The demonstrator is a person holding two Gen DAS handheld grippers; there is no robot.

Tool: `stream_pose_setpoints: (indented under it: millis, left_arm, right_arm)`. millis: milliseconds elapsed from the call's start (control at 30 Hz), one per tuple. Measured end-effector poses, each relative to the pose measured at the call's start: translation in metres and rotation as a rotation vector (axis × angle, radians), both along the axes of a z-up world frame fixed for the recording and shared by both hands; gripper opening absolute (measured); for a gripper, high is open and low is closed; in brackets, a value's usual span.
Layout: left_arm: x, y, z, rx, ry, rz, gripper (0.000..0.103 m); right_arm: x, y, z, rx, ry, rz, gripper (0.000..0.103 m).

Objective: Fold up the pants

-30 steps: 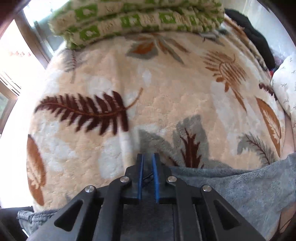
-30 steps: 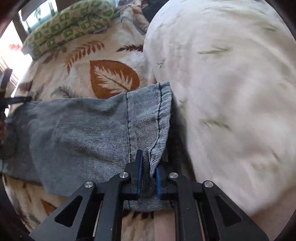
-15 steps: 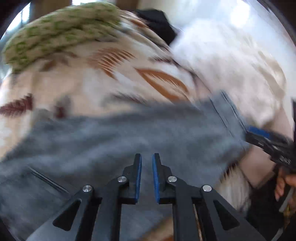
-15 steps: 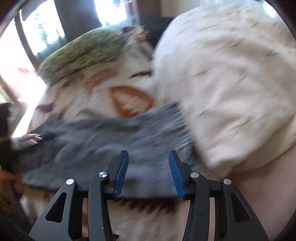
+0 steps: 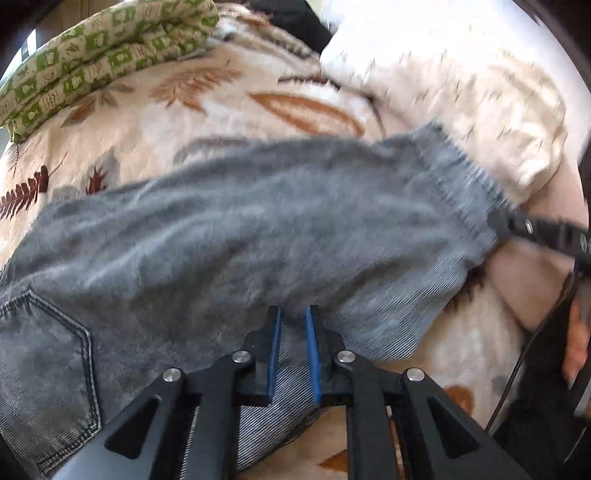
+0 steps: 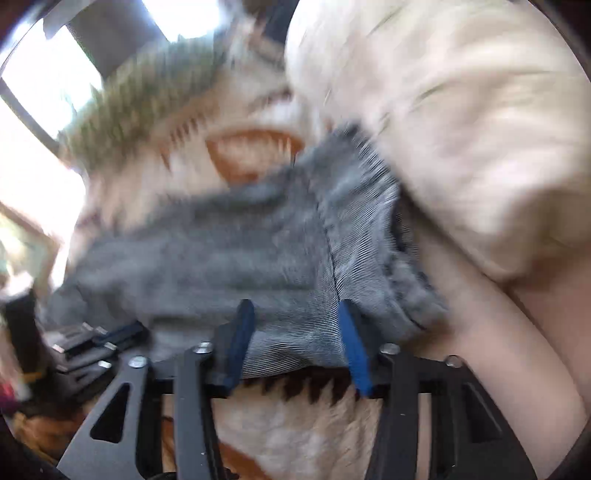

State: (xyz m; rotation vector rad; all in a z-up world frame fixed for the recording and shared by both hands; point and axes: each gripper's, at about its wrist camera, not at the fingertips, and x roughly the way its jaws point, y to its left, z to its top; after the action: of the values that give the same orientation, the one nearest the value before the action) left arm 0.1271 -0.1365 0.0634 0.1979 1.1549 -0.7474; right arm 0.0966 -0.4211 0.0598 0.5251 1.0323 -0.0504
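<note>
**A:** Where are the grey jeans (image 5: 258, 229) lying?

**B:** On the bed, spread across a cream fleece blanket (image 5: 155, 122) printed with brown and rust leaves. In the left wrist view a back pocket (image 5: 44, 354) with dark stitching shows at the lower left, and the hemmed leg end (image 5: 461, 184) reaches up to the right, just beside a cream pillow (image 5: 461, 74). One layer of denim lies over another.

**B:** In the right wrist view the same hem (image 6: 369, 221) sits against that pillow (image 6: 461, 129), though the picture is blurred.

**A:** And the left tool (image 5: 293, 332)?

**B:** Its blue pads are drawn nearly together, with only a narrow slot between them. Denim lies under and around the tips, but I cannot tell whether any cloth is actually pinched.

**A:** The right tool (image 6: 295, 332)?

**B:** Spread. Its jaws have just been opening, and the blue pads (image 6: 240, 332) stand well apart on either side of the lower edge of the pant leg, without pressing on it. From the left wrist view, one black finger of the right tool (image 5: 532, 232) reaches in at the hem from the right edge, and part of a hand (image 5: 576, 343) shows below it.

**A:** What else is around?

**B:** A folded green-and-cream checked quilt (image 5: 92, 55) at the far side of the bed, and something black (image 5: 291, 18) beyond the pillow. The left tool (image 6: 92, 347) shows blurred at the left edge of the right wrist view.
</note>
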Motion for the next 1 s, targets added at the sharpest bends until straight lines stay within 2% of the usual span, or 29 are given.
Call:
stream_pose_setpoints:
  millis: [67,167,300,367,467,533,633,700,733,767,833,900,967,1000]
  left_arm:
    - [0.003,-0.005,0.007,-0.03,0.002,0.003,0.016]
    - [0.01,-0.023,0.006,-0.041,0.002,-0.01,0.016]
    - [0.019,-0.044,0.005,-0.063,0.004,-0.031,0.016]
    - [0.025,-0.053,0.001,-0.071,0.017,-0.033,0.016]
    - [0.032,-0.062,-0.024,-0.006,0.062,-0.024,0.016]
    - [0.035,-0.06,-0.023,-0.035,0.065,-0.015,0.016]
    - [0.035,-0.055,-0.012,-0.063,0.065,-0.009,0.016]
    - [0.033,-0.052,-0.001,-0.108,0.043,-0.004,0.016]
    - [0.031,-0.053,0.002,-0.126,0.041,-0.009,0.016]
    - [0.029,-0.056,0.003,-0.132,0.041,-0.02,0.016]
    - [0.026,-0.067,-0.002,-0.103,0.04,-0.043,0.016]
    - [0.024,-0.077,-0.022,-0.031,0.069,-0.052,0.016]
    - [0.024,-0.076,-0.028,-0.043,0.055,-0.046,0.016]
    - [0.026,-0.075,-0.028,-0.048,0.073,-0.042,0.016]
  right_arm:
    - [-0.011,0.002,-0.005,0.032,-0.007,-0.049,0.062]
    - [-0.023,0.013,-0.027,0.065,0.042,-0.115,0.064]
    - [-0.026,0.007,-0.059,0.181,0.103,-0.26,0.065]
    - [-0.026,0.001,-0.064,0.214,0.055,-0.329,0.065]
    - [-0.022,-0.009,-0.063,0.203,-0.009,-0.393,0.068]
    - [-0.016,-0.01,-0.073,0.241,-0.02,-0.42,0.07]
    - [-0.017,-0.014,-0.073,0.244,-0.042,-0.409,0.069]
    - [-0.018,-0.015,-0.073,0.264,-0.046,-0.4,0.055]
    - [-0.017,-0.014,-0.072,0.267,-0.048,-0.384,0.044]
    - [-0.014,-0.011,-0.069,0.248,-0.05,-0.366,0.041]
    - [-0.007,-0.001,-0.062,0.168,-0.056,-0.315,0.041]
    - [-0.002,0.006,-0.06,0.118,-0.064,-0.289,0.041]
    - [0.001,0.004,-0.06,0.098,-0.069,-0.287,0.039]
    - [0.002,0.003,-0.061,0.092,-0.069,-0.283,0.037]
